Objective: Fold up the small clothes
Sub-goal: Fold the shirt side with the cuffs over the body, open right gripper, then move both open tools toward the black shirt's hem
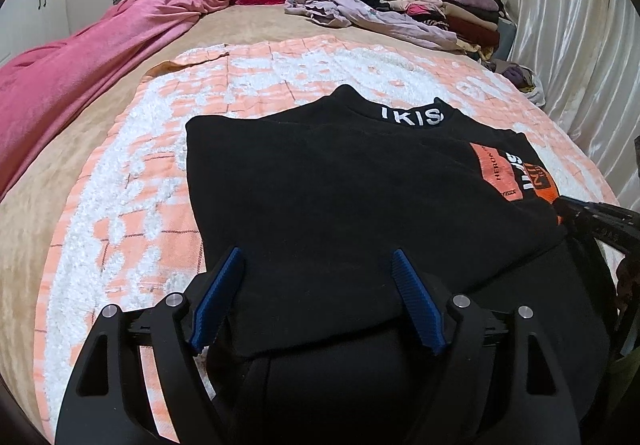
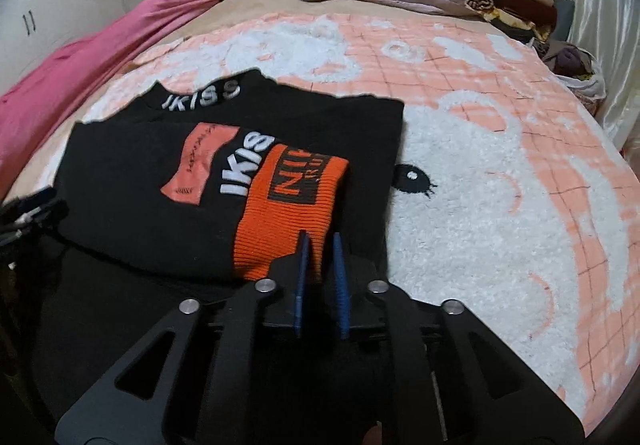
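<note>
Nearest, left gripper (image 1: 316, 299): jaws wide apart, straddling the near hem of the black sweater (image 1: 340, 205), not pinching it. Right gripper (image 2: 320, 257): jaws nearly together, clamped on the orange cuff (image 2: 292, 205) of a sleeve folded across the sweater's chest. Just ahead of both grippers the sweater lies flat on the peach-and-white blanket (image 2: 500, 185), collar pointing away, sides apparently turned in to a rough rectangle; the hem-to-collar fold looks still to do. Further ahead, a lilac garment (image 1: 360, 13) lies unfolded; beyond, to the right, a stack of folded clothes (image 1: 440, 1); to the left, a pink cover (image 1: 80, 65).
</note>
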`<action>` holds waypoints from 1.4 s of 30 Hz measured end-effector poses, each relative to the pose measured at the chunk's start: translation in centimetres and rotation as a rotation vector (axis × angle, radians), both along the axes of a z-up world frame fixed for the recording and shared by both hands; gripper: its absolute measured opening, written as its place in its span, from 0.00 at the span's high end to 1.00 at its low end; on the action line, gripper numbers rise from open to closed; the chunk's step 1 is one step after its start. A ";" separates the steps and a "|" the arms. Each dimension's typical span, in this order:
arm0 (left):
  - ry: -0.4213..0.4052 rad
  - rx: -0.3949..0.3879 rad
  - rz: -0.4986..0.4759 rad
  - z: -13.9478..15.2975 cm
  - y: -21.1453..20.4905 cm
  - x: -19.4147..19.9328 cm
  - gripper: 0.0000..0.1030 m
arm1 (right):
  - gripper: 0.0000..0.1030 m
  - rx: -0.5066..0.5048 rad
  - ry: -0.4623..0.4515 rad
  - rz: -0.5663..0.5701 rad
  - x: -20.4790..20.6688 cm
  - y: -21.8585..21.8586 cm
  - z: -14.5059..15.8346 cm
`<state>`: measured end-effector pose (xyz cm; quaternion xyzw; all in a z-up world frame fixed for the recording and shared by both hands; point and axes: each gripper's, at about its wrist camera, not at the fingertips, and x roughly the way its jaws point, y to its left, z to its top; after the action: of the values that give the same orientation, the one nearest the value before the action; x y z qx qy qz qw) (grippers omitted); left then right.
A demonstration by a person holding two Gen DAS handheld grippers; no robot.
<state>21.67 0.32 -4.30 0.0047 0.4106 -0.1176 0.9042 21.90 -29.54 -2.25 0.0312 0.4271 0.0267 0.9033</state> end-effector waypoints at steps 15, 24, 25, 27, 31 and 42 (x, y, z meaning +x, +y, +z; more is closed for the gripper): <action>-0.051 0.007 -0.005 2.0 0.0 -1.2 0.22 | 0.63 -0.036 -0.102 0.137 0.4 5.9 3.0; -0.002 0.014 0.003 0.9 0.2 -0.5 0.22 | 0.57 -0.072 -0.049 0.199 3.3 10.1 1.2; -0.001 0.018 0.003 0.8 0.2 -0.5 0.22 | 0.57 -0.075 -0.044 0.202 3.6 10.4 1.0; 0.002 0.022 0.004 0.7 0.2 -0.5 0.22 | 0.57 -0.079 -0.033 0.202 4.1 10.6 0.6; 0.012 0.014 0.007 0.5 0.3 -0.3 0.19 | 0.52 -0.090 0.011 0.178 5.0 10.1 -0.6; 0.021 0.007 0.018 0.5 0.6 -0.3 0.15 | 0.45 -0.043 0.013 0.156 4.4 9.3 -1.0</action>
<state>21.40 0.88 -3.79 0.0029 0.4206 -0.1084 0.9007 26.32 -20.25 -3.28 -0.0212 0.4343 0.0876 0.8962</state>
